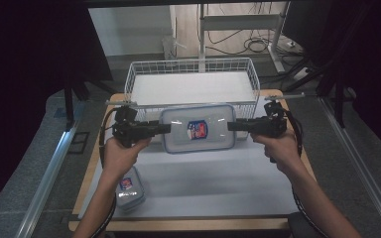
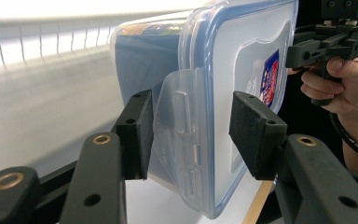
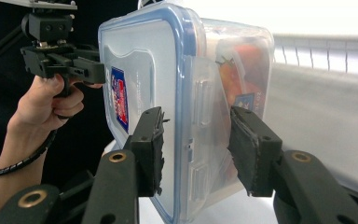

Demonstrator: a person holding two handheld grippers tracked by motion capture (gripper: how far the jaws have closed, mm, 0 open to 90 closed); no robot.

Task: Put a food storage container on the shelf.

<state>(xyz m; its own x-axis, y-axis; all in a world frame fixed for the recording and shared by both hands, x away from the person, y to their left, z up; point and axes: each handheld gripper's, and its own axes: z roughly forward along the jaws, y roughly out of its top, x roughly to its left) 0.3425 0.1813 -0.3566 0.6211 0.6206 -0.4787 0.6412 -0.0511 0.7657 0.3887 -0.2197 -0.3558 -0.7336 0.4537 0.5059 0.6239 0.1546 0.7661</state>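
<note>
At the near left of the table (image 1: 188,198), beside our left forearm, we are seeing a small lidded box (image 1: 130,191) lying flat, clear-walled with a blue-trimmed lid and a red-and-blue label; what it holds we cannot tell.

Moving right, our left gripper (image 1: 164,128) is pressing its jaws on the left end of the large container (image 1: 197,128), one pad against the lid face and one against the clear wall, with the side latch flap between them. In the left gripper view the left gripper (image 2: 191,135) is showing this grip on the large container (image 2: 242,70) from close by, the container standing on edge in that camera.

The large container is sitting between the two grippers, above the middle of the table and just in front of the wire basket (image 1: 139,74). Its lid is on, blue-edged and labelled in the middle.

Behind it, at the far side, the wire basket is standing with a flat white sheet inside.

At the right, our right gripper (image 1: 231,126) is clamping the container's right end the same way. In the right gripper view the right gripper (image 3: 196,144) is straddling the latch flap, and through the clear wall of the large container (image 3: 144,84) we are seeing orange and red contents that we cannot identify.
</note>
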